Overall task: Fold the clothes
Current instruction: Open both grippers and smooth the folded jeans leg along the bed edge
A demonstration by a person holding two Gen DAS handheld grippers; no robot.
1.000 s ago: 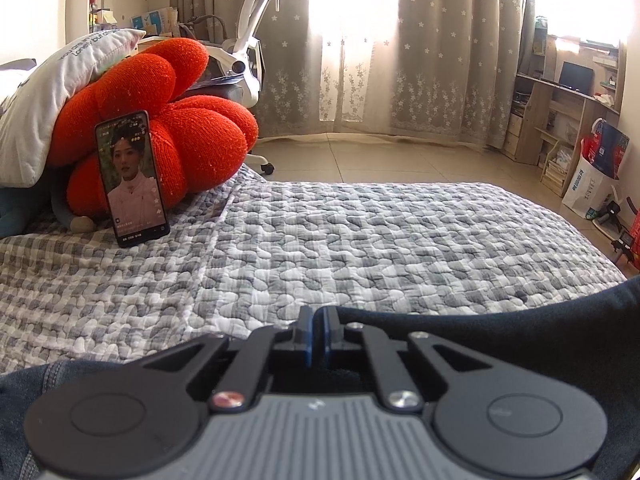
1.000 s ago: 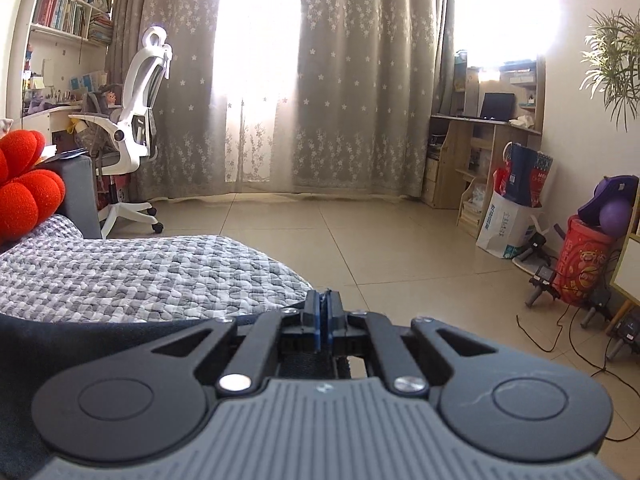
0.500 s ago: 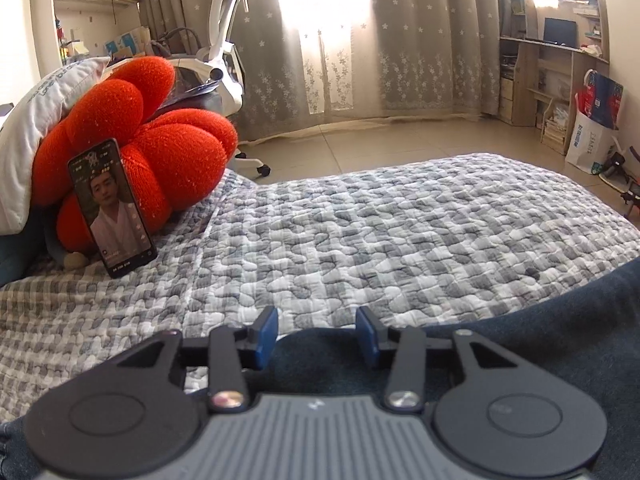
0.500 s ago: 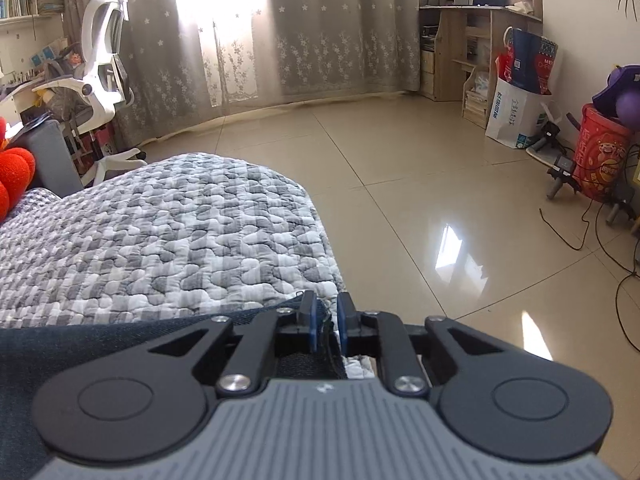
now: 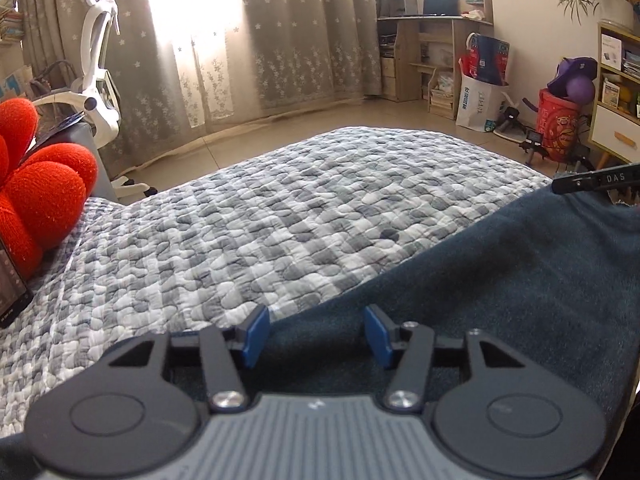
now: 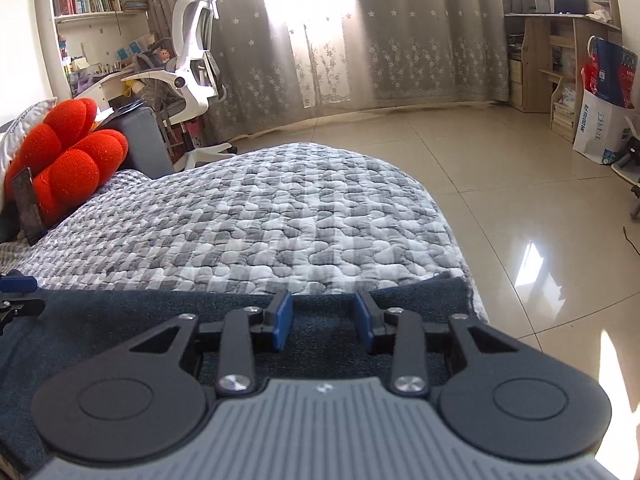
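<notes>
A dark blue garment (image 5: 520, 280) lies flat along the near edge of the grey-and-white quilted bed (image 5: 300, 216). My left gripper (image 5: 316, 334) hovers just over its far hem, jaws opening, blue pads apart and pressing on nothing. In the right wrist view the same garment (image 6: 132, 320) spreads under my right gripper (image 6: 323, 326), whose jaws are also opening above the cloth near the bed's right corner. The left gripper's blue fingertip (image 6: 16, 284) shows at the left edge there, and the right gripper's black arm (image 5: 592, 182) shows at the right of the left wrist view.
A red flower-shaped cushion (image 6: 68, 168) and a phone (image 6: 26, 208) leaning on it sit at the bed's head. A white office chair (image 6: 192, 72) stands behind the bed. Tiled floor (image 6: 520, 184) lies past the right edge, with desk shelves and bags (image 6: 604, 120) by the wall.
Both grippers were shut on the dark garment and have opened and let it go. Both sank toward the bed, and the cloth now lies flat beneath them.
</notes>
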